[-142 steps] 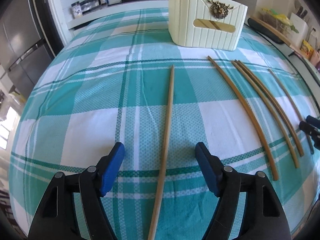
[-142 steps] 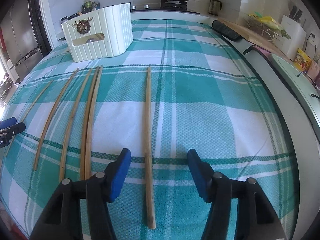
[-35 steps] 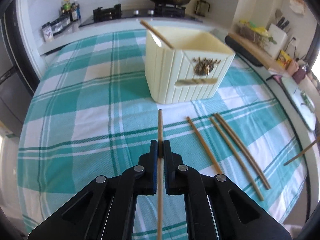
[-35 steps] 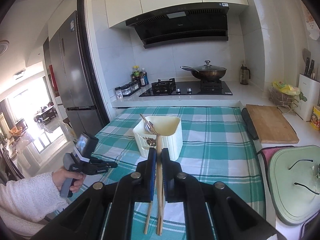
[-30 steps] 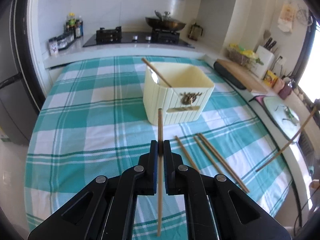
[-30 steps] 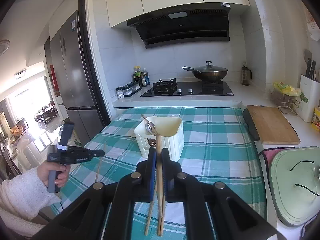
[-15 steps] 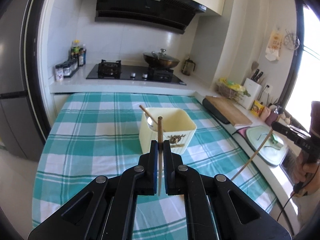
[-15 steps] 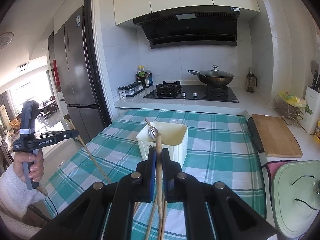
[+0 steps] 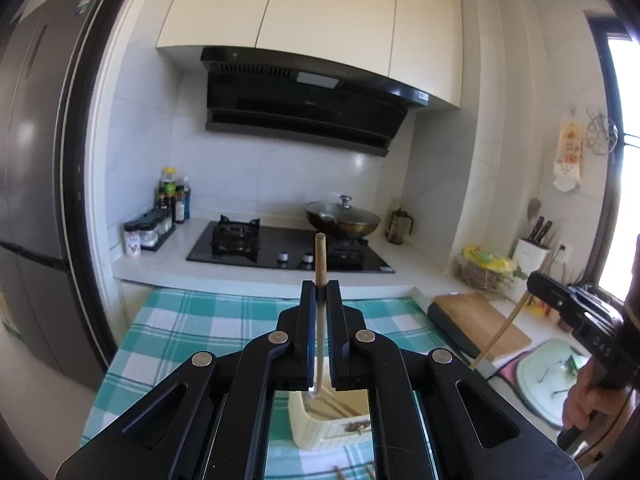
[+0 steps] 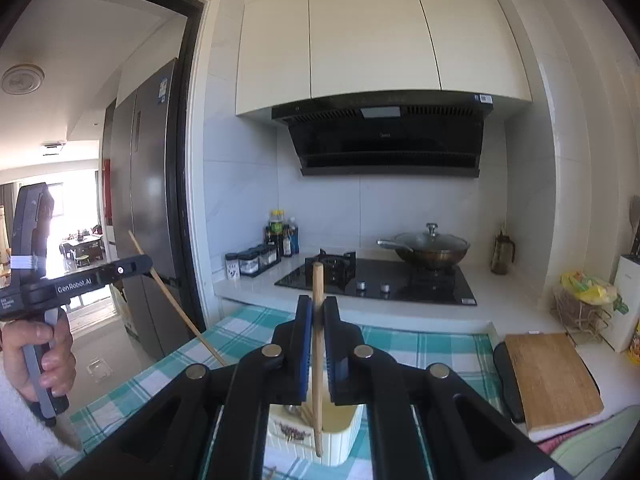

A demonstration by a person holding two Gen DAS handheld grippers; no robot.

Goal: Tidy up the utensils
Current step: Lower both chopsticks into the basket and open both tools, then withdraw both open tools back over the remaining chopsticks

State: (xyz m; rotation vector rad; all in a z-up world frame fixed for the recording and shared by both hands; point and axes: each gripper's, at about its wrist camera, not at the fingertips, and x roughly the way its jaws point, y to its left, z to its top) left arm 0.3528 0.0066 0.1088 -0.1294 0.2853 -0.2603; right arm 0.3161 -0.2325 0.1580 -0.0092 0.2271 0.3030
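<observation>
My left gripper (image 9: 320,292) is shut on a wooden chopstick (image 9: 320,256) that stands nearly upright, its lower end over the cream utensil holder (image 9: 320,428) seen below the jaws. My right gripper (image 10: 318,308) is shut on another chopstick (image 10: 318,360), also near upright, its lower end in front of the cream holder (image 10: 340,436). The holder has chopsticks in it. The right gripper shows at the right of the left view (image 9: 568,308), the left gripper at the left of the right view (image 10: 80,280). A few loose chopsticks (image 9: 340,472) lie on the cloth below.
The table has a teal-and-white checked cloth (image 9: 180,320). Behind it are a hob (image 9: 280,248), a lidded wok (image 9: 342,220), spice jars (image 9: 148,232) and a fridge (image 9: 32,200). A wooden cutting board (image 10: 552,372) and a knife block (image 9: 532,252) are to the right.
Both grippers have tilted upward with their chopsticks and moved in over the cream holder, which has dropped to the bottom of both views.
</observation>
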